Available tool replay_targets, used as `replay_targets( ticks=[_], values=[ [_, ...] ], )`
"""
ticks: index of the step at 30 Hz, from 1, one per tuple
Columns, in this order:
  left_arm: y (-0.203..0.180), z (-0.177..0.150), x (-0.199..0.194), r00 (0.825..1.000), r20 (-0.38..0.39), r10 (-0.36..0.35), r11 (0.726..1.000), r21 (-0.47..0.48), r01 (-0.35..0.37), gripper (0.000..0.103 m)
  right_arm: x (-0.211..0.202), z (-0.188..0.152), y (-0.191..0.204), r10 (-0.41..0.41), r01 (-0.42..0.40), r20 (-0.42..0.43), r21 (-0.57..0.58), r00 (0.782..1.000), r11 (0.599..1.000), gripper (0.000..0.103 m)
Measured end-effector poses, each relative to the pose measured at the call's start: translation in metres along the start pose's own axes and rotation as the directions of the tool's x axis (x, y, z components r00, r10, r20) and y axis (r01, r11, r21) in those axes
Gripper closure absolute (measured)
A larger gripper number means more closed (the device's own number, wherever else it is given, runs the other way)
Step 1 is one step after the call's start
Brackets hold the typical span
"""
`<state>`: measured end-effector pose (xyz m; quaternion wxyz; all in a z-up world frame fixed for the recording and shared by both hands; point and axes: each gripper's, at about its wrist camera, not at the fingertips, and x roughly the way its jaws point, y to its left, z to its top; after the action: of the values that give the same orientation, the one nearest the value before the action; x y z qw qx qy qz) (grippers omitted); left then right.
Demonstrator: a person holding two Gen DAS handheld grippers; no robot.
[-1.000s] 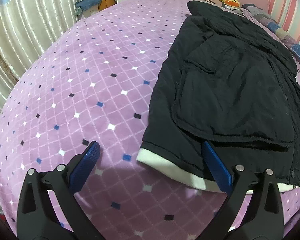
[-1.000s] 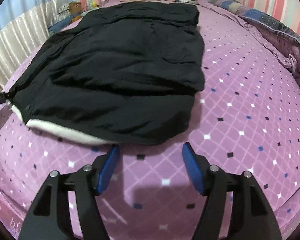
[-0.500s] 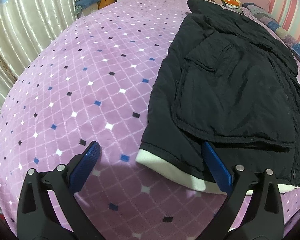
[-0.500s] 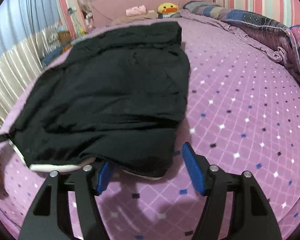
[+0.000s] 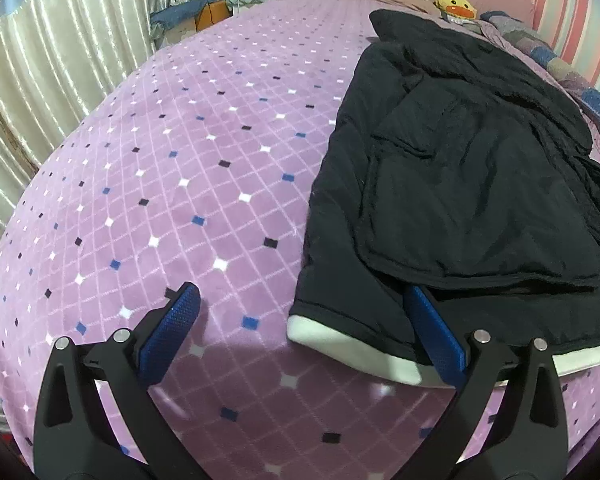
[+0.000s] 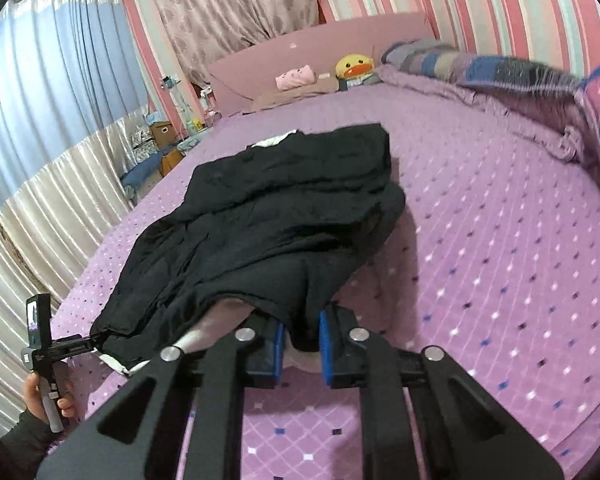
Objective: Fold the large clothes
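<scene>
A large black jacket (image 5: 460, 184) with a white lining lies folded lengthwise on the purple bed. My left gripper (image 5: 300, 320) is open at the jacket's near left hem corner; its right finger sits over the hem, its left finger over the blanket. My right gripper (image 6: 300, 344) is shut on the jacket's (image 6: 268, 220) near right hem and has lifted it off the bed, so the white lining (image 6: 204, 328) shows underneath. The left gripper (image 6: 60, 348) and the hand holding it show at the left of the right wrist view.
The purple diamond-patterned blanket (image 5: 180, 184) covers the bed. A yellow duck toy (image 6: 354, 66) and a pink item (image 6: 296, 78) lie by the headboard. A striped quilt (image 6: 540, 92) is bunched along the right side. Curtains (image 5: 40, 92) and boxes stand left of the bed.
My right gripper moved onto the jacket's hem, shut on it and lifted it. My left gripper crept slightly closer to the left hem corner and stayed open.
</scene>
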<state>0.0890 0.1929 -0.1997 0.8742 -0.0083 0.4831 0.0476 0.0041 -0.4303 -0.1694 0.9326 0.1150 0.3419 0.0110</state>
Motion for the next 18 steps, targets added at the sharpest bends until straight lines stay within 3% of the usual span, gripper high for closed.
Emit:
replay_targets(
  ticks=[4,10,11,15,18],
  values=[
    [0.000,0.001,-0.001,1.000,0.005,-0.013,1.000,0.005,0.012,0.003,0.007,-0.014,-0.006,-0.185,0.181,-0.037,-0.104,0.982,0.978,0.089],
    [-0.003,0.003,0.007,1.000,-0.008,-0.006,0.999,0.035,0.007,0.003,0.034,-0.045,-0.029,-0.291,0.266,-0.118,-0.190,0.949,0.945,0.085],
    [-0.003,0.004,0.008,1.000,-0.008,0.000,0.999,0.038,0.000,0.003,0.041,-0.050,-0.033,-0.285,0.258,-0.140,-0.186,0.948,0.948,0.084],
    [0.000,0.005,0.009,1.000,-0.010,0.024,0.999,0.032,-0.024,0.003,0.036,-0.055,-0.049,-0.121,0.111,-0.152,-0.075,0.981,0.991,0.073],
    [0.004,0.004,0.006,1.000,-0.019,0.009,1.000,0.016,-0.009,0.003,0.022,-0.060,-0.053,-0.066,0.061,-0.161,-0.036,0.985,0.997,0.047]
  ],
)
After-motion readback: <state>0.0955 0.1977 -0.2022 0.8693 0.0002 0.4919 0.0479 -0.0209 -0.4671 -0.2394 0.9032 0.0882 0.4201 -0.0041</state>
